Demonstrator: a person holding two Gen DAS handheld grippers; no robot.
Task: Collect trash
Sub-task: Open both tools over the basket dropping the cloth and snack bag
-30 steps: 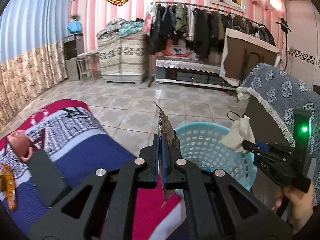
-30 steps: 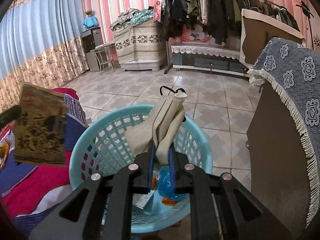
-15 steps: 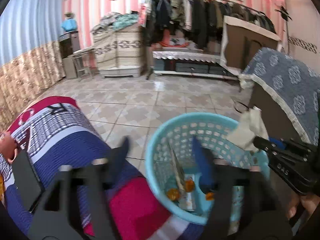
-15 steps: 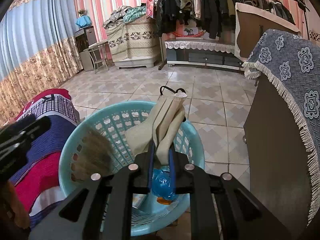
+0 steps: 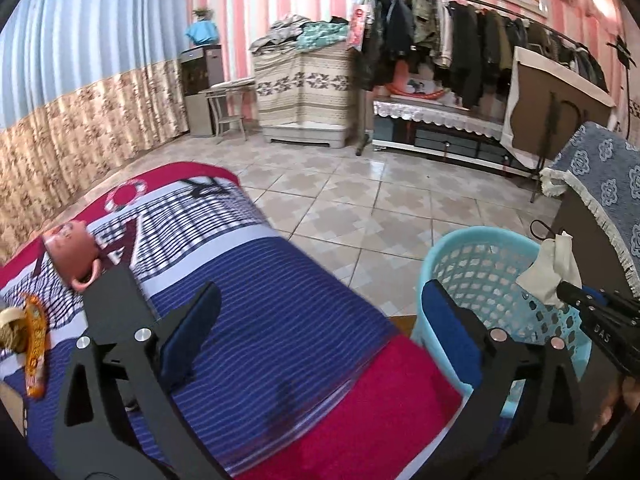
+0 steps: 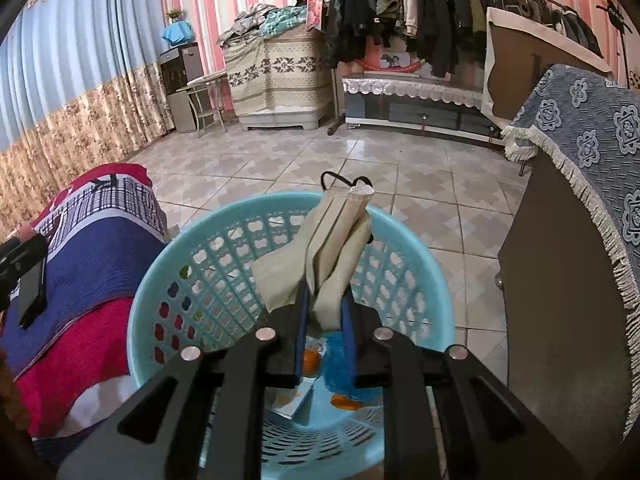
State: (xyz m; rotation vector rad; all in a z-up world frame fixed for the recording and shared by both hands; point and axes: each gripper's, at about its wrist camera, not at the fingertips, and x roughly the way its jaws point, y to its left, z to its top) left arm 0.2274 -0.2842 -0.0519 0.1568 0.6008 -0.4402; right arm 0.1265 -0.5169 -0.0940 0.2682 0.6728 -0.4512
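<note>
Right gripper [image 6: 324, 320] fingers nearly closed, pinching beige face mask [image 6: 336, 236] right above teal basket [image 6: 148, 300]. Best bet imo: spread fingers wide over basket middle so ear loop doesn't snag rim. Left gripper [image 5: 316, 336] fingers just been opening, now fully spread, nothing between them, over striped blanket [image 5: 280, 320] beside basket.
</note>
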